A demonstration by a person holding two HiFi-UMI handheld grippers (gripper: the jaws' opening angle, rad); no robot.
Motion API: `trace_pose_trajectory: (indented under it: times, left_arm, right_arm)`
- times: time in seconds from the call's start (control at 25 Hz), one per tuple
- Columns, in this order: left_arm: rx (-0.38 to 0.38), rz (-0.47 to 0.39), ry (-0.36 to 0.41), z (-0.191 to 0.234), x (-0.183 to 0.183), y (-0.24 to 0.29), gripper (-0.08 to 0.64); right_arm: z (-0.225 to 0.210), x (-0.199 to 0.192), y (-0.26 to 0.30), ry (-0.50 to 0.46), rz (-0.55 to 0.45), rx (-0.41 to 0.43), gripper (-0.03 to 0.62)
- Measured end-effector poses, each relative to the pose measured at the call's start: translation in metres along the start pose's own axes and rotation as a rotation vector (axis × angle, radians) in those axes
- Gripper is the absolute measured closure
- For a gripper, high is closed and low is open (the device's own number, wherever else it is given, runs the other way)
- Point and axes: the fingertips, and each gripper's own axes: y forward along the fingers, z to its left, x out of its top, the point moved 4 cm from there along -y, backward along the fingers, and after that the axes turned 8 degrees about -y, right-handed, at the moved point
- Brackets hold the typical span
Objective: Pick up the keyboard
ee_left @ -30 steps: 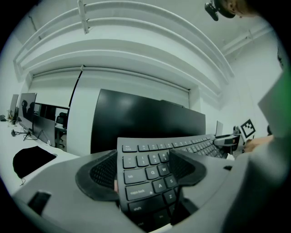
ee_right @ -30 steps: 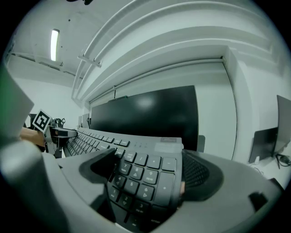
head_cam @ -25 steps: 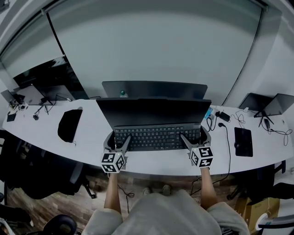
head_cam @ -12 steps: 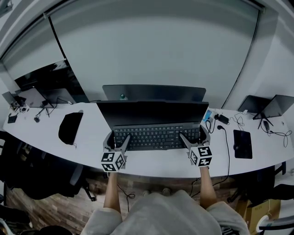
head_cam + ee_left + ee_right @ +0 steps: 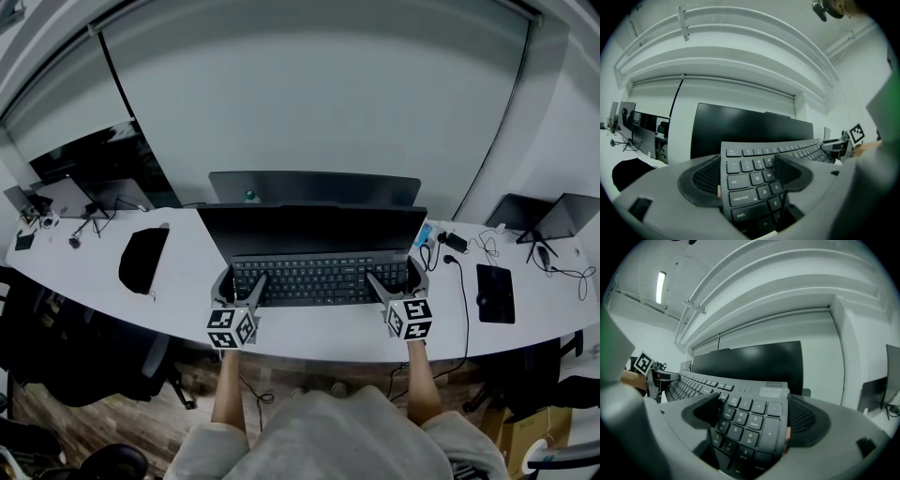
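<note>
A black keyboard (image 5: 319, 279) lies across the white desk (image 5: 187, 309), just in front of a dark monitor (image 5: 314, 230). My left gripper (image 5: 225, 289) is shut on the keyboard's left end. In the left gripper view the tab and caps-lock keys (image 5: 740, 180) sit between the ribbed pads (image 5: 701, 178). My right gripper (image 5: 415, 281) is shut on the right end, where the number pad (image 5: 750, 420) fills the gap between its pads (image 5: 804, 420). I cannot tell whether the keyboard rests on the desk or hangs just above it.
A black pouch (image 5: 142, 258) lies on the desk to the left and a black pad (image 5: 495, 292) to the right. Cables and plugs (image 5: 452, 244) trail beside the keyboard's right end. Laptops (image 5: 553, 216) stand far right, an office chair (image 5: 112, 361) below left.
Both grippers stay shut on the keyboard's ends, and neither they nor the keyboard has visibly shifted. Only the head view has moved slightly.
</note>
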Motion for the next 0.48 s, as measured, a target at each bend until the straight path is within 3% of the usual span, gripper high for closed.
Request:
trace_pose_trajectory:
  times: [0.48]
  left_arm:
    - [0.002,0.008,0.004,0.0027,-0.0045,0.0001,0.229]
  right_arm:
    - [0.0025,-0.0071,0.0018,0.012,0.013,0.003,0.143]
